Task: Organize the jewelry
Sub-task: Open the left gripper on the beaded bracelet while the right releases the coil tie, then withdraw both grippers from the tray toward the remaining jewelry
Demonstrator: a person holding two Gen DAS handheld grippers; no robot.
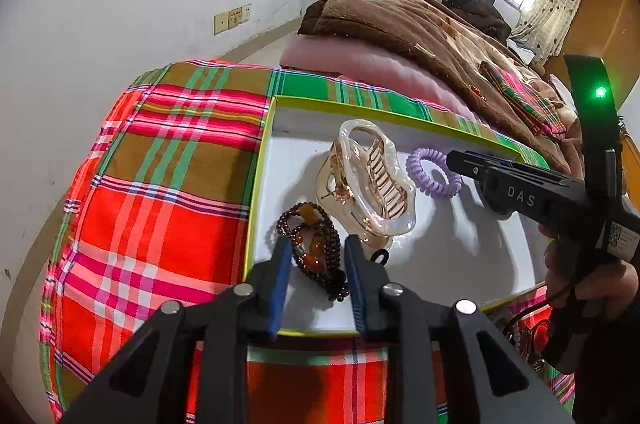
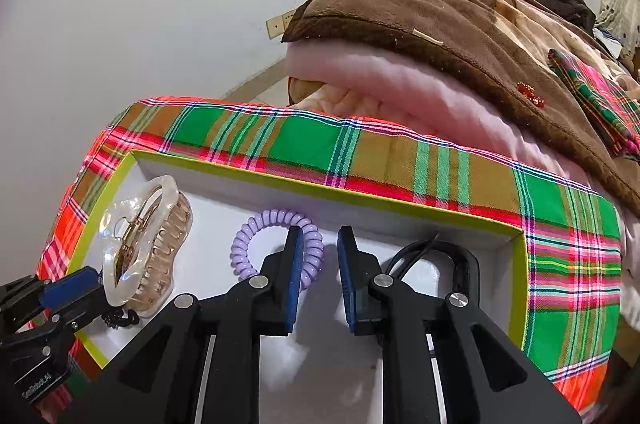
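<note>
The left gripper hangs over the near left corner of the white box, its blue fingers apart on either side of a dark bead bracelet, and I cannot tell if they pinch it; its near end is hidden behind a finger. Next come the big see-through hair claw and the purple coil hair tie, lying in the box, and the right gripper, open and empty, hides part of the tie. The box sits on a bright checked cloth, with a brown blanket and a white wall behind.
</note>
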